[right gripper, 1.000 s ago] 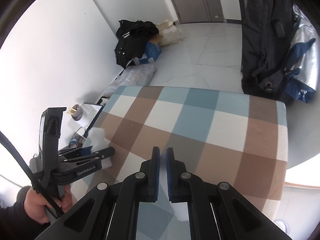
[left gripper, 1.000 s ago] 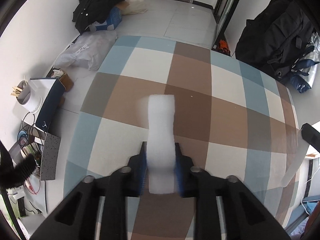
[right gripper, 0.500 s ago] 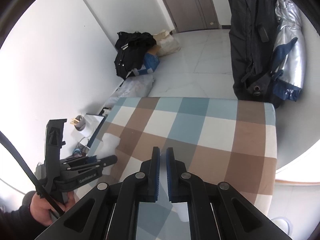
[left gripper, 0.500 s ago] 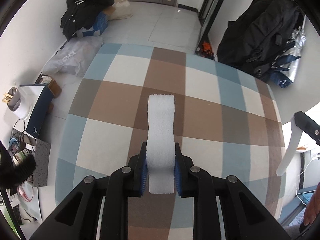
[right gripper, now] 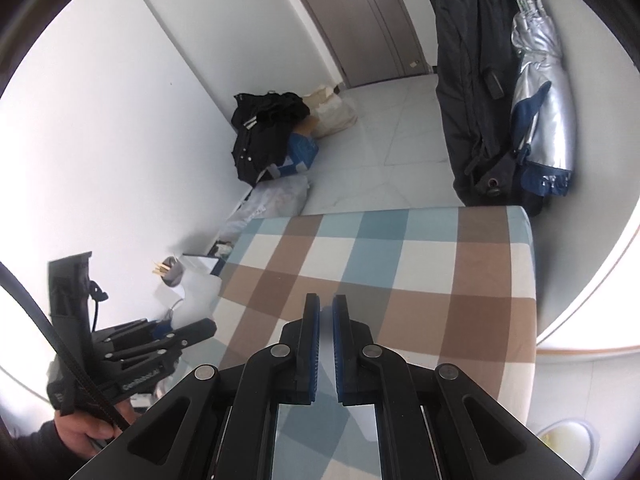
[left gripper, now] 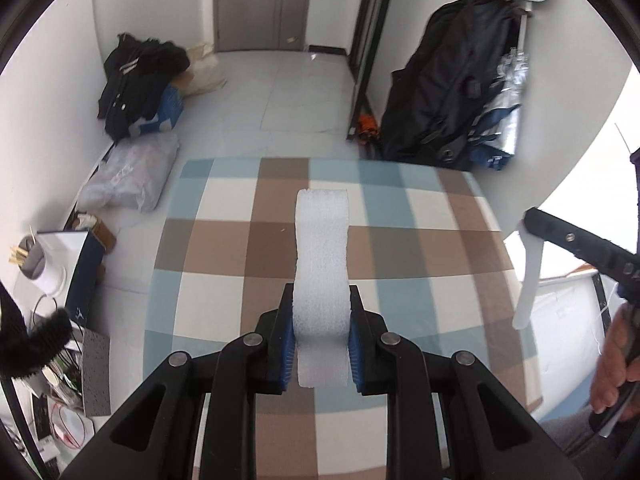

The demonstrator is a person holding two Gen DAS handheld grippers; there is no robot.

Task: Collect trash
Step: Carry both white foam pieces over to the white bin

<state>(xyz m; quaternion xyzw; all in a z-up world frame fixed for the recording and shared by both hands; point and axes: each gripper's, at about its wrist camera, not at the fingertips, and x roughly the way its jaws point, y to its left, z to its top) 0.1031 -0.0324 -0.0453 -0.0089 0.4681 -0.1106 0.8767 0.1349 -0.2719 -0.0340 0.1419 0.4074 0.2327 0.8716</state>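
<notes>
- Below both cameras spreads a checked cloth of brown, blue and cream squares covering a flat surface, with pale floor tiles beyond
- Against the white wall lie a heap of black clothing, a clear plastic bag and a grey door; a black bag hangs beside a silver folded cover
- Left gripper pinches a white foam strip, held above the cloth
- Right gripper has its blue pads almost together, holding nothing
- Lettering on the left gripper's side in the right view is too small to read
</notes>
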